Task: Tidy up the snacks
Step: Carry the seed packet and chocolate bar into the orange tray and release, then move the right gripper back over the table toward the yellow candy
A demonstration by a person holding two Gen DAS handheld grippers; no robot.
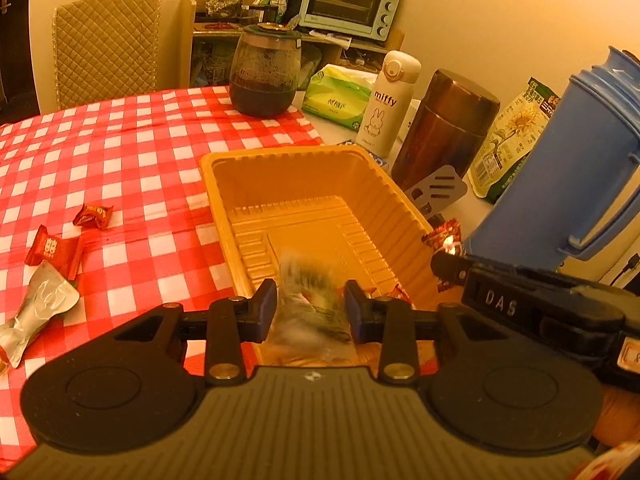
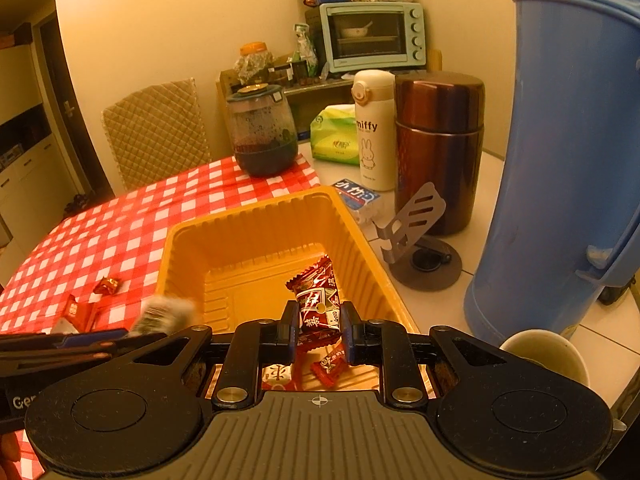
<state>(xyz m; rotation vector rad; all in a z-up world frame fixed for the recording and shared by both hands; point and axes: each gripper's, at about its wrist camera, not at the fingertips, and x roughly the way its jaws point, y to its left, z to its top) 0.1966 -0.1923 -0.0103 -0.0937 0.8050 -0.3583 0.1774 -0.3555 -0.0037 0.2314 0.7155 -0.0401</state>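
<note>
An orange plastic tray (image 1: pixel 224 184) stands on the red checked tablecloth; it also shows in the right wrist view (image 2: pixel 176 240). My left gripper (image 1: pixel 311 312) is over the tray's near end, its fingers apart around a blurred silvery snack packet (image 1: pixel 310 284); whether they grip it I cannot tell. My right gripper (image 2: pixel 319 330) is shut on a dark red candy packet (image 2: pixel 318 300) above the tray. Small red candies (image 2: pixel 330 366) lie in the tray below it. Loose red candies (image 1: pixel 93 216) and a silver wrapper (image 1: pixel 40 304) lie on the cloth to the left.
A blue thermos jug (image 2: pixel 560 168) stands close on the right, with a brown flask (image 2: pixel 438 148), white Miffy bottle (image 2: pixel 372 128), grey phone stand (image 2: pixel 420 236) and cup (image 2: pixel 548 350). A glass jar (image 1: pixel 264 72) and a tissue pack (image 1: pixel 336 96) stand behind the tray.
</note>
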